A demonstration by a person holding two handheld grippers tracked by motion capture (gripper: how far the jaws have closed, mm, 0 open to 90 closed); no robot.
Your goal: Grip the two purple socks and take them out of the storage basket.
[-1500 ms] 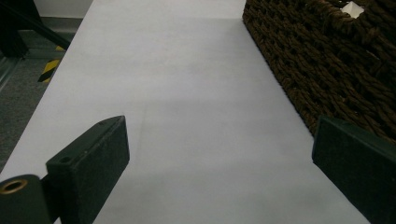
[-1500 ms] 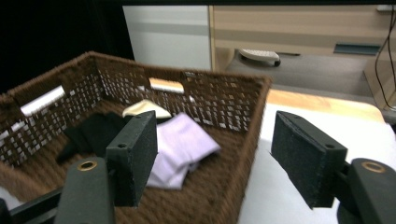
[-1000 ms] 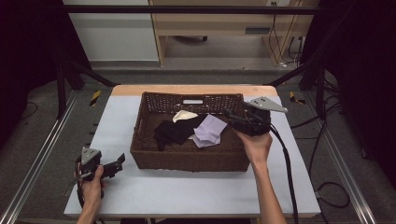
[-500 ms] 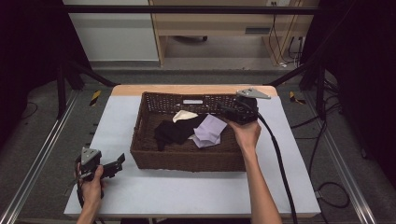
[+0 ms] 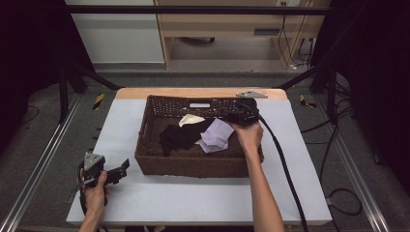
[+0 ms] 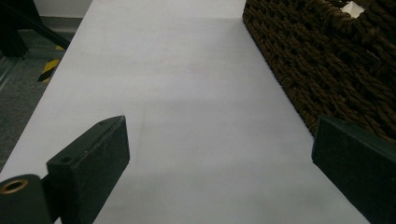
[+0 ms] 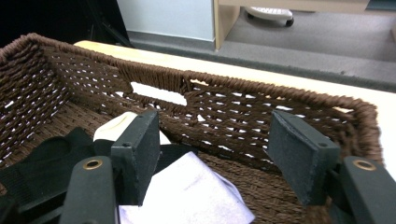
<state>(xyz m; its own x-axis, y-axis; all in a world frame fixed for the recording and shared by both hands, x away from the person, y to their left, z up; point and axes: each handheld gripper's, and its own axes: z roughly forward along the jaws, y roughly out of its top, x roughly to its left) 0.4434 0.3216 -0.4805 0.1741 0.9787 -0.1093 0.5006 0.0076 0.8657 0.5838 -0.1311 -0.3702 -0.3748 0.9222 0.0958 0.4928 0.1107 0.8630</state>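
A brown wicker basket (image 5: 193, 164) stands mid-table and holds a black cloth (image 5: 181, 135), a lavender cloth (image 5: 217, 135) and a cream cloth (image 5: 191, 119). My right gripper (image 5: 233, 116) hangs low inside the basket's back right corner, open, just over the lavender cloth's far edge. In the right gripper view its jaws (image 7: 219, 140) stand wide apart with nothing between them. They face the basket's far wall (image 7: 233, 107), with the lavender cloth (image 7: 196, 191) below and the black cloth (image 7: 42, 168) and cream cloth (image 7: 112, 128) at left. My left gripper (image 5: 121, 169) rests open near the table's front left.
The white table (image 6: 187, 93) runs ahead of my left gripper (image 6: 219, 154), with the basket's side (image 6: 327, 60) close on its right. A thick black cable (image 5: 285, 164) trails from the right gripper over the basket's right rim and across the table. Metal rails flank the table.
My right gripper has moved from above the basket's right rim to the left and down into the back right corner. The left gripper has stayed put.
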